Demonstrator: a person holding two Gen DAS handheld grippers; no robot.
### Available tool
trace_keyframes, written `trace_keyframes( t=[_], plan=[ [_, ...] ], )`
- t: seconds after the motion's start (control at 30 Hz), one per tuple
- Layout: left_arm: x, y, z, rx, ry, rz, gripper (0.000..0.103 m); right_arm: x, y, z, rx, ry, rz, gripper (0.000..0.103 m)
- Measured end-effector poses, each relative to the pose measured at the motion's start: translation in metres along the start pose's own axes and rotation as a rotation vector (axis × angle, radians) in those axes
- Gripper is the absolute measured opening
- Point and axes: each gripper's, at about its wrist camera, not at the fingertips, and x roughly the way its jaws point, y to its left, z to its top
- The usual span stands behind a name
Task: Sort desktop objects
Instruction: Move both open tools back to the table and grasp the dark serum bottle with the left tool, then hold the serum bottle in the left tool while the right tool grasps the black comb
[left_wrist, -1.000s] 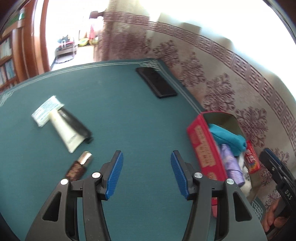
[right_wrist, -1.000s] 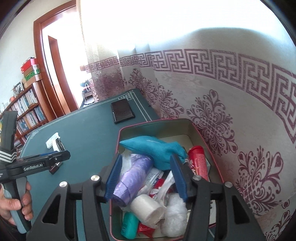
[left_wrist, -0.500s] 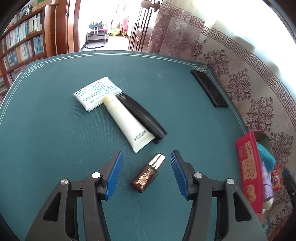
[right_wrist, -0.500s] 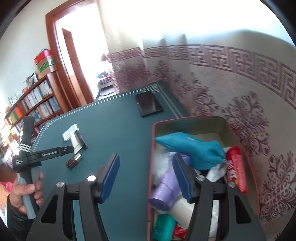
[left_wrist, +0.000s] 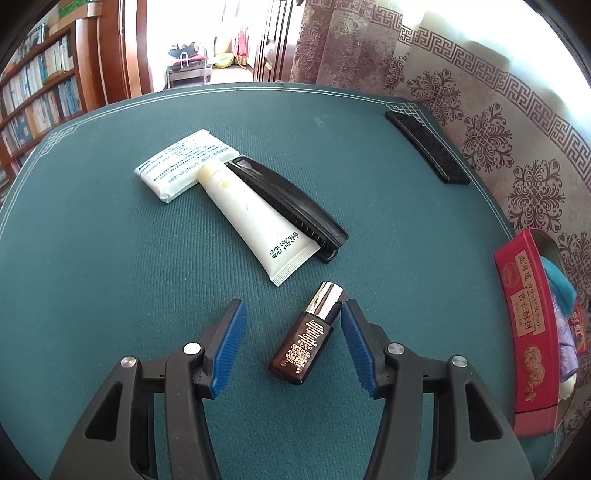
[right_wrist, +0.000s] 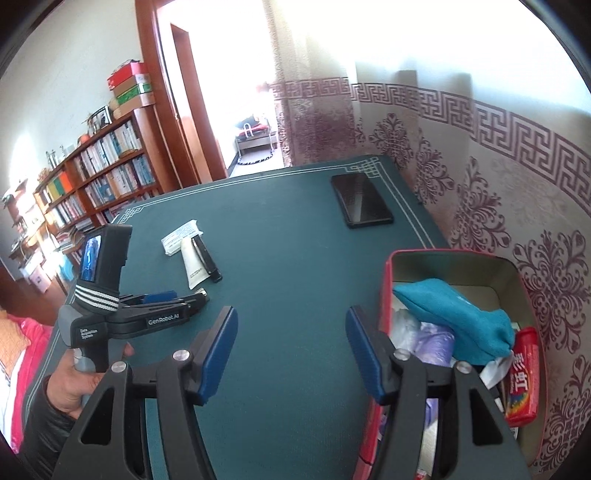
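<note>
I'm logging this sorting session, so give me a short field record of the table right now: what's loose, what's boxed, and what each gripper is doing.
surface: green table mat
loose items: small brown glass bottle; cream plastic tube; black comb; white tissue pack; black phone
container: red tin box, open, already holding items
left gripper: open, bottle between its jaws, not gripped
right gripper: open, empty, jaws just widened, beside the box
</note>
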Motion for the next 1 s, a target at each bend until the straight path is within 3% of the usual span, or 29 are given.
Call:
trace_keyframes(
  t=[0.2,0.27,0.3,0.4,1.0],
  plan=[
    [-0.001,-0.006,-0.005,0.055,-0.015,0.045,0.056,0.022,0.019,0.011,-0.041,0.025,0.019,0.065],
    [-0.003,-0.004,-0.006,0.056,-0.021,0.052,0.042,0.033,0.025,0.014,-0.046,0.042,0.031,0.065],
    [-0.004,0.000,-0.006,0.045,-0.022,0.053,0.030,0.037,0.028,0.016,-0.049,0.050,0.038,0.065],
    [-0.003,0.012,-0.001,-0.016,-0.021,0.038,0.023,0.051,0.038,0.018,-0.060,0.071,0.050,0.065],
    [-0.025,0.070,0.000,-0.216,-0.085,0.027,0.022,0.166,0.104,0.046,-0.158,0.169,0.120,0.044]
  ],
)
